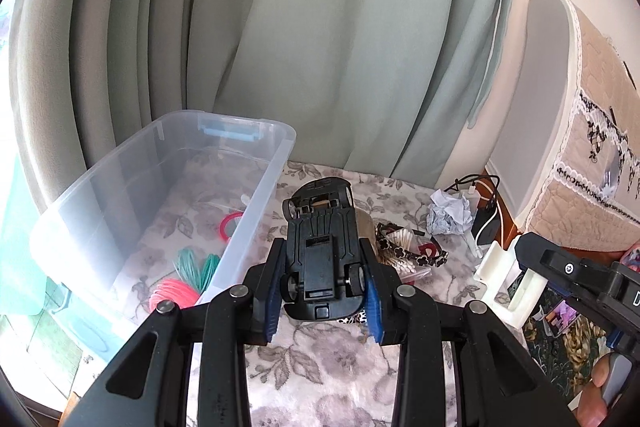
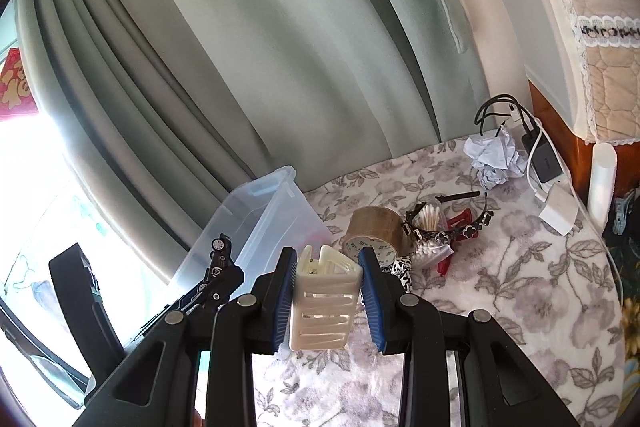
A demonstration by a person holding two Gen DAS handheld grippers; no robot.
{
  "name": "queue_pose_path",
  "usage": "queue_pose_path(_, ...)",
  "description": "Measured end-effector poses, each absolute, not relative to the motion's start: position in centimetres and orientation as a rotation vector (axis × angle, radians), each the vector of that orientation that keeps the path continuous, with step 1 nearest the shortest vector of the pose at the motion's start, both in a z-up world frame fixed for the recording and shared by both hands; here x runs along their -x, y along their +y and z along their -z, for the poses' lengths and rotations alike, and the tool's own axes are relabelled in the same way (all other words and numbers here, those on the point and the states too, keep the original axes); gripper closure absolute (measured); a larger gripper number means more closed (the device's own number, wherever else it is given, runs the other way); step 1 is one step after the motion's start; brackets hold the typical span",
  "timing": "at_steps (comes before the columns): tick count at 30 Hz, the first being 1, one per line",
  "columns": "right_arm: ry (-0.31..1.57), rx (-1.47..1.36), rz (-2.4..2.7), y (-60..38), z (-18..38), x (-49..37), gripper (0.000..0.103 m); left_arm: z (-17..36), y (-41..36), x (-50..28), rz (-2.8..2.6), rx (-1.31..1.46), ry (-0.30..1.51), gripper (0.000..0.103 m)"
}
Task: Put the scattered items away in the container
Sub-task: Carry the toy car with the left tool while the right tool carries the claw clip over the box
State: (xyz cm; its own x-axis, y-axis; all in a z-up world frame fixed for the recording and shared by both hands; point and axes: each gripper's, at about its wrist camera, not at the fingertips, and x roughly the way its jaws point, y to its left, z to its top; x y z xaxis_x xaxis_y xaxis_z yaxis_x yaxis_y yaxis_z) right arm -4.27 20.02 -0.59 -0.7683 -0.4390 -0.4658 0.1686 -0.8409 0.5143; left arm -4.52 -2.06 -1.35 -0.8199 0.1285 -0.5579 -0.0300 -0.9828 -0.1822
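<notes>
Your left gripper point(image 1: 323, 291) clamps a black plastic toy car point(image 1: 320, 251), chassis up, long axis toward 12 o'clock, just right of the clear plastic bin point(image 1: 256, 195). Your right gripper point(image 2: 329, 301) pinches a cream slotted hair claw clip point(image 2: 323, 303), teeth toward 12 o'clock, over the floral plush cloth point(image 2: 500, 287).
</notes>
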Motion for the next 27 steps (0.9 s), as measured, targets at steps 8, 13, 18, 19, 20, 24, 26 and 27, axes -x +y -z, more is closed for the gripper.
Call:
queue_pose_path(8,-0.557,-0.779,2.610,17.5,-2.1,3.0,0.069,-0.5,-4.1,2.9,-2.930,0.831,-0.334,0.067)
queue_pose_path(13,-0.494,-0.757,2.603,15.4,-3.3,2.3,0.069,-1.0,-6.4,1.9,-2.955,0.791,-0.409,0.067)
queue_pose_path(18,-0.425,-0.758,2.583,12.7,-3.5,2.2,0.069,-0.8,-8.7,1.2,-2.978,0.785,-0.482,0.067)
queue_pose_path(19,-0.408,-0.761,2.583,12.1,-3.4,2.3,0.069,-0.7,-9.1,1.0,-2.982,0.784,-0.495,0.067)
queue_pose_path(20,-0.397,-0.770,2.585,11.7,-3.2,2.5,0.069,-0.7,-9.6,0.9,-2.986,0.783,-0.506,0.067)
queue_pose_path(24,-0.383,-0.812,2.563,10.2,-2.5,3.5,0.069,-0.3,-11.3,0.5,-3.011,0.782,-0.544,0.067)
queue_pose_path(26,-0.366,-0.809,2.553,9.4,-2.7,3.8,0.069,-0.1,-12.0,0.5,-3.020,0.785,-0.568,0.067)
queue_pose_path(27,-0.357,-0.806,2.548,8.9,-2.9,4.0,0.069,0.1,-12.4,0.4,-3.026,0.786,-0.578,0.067)
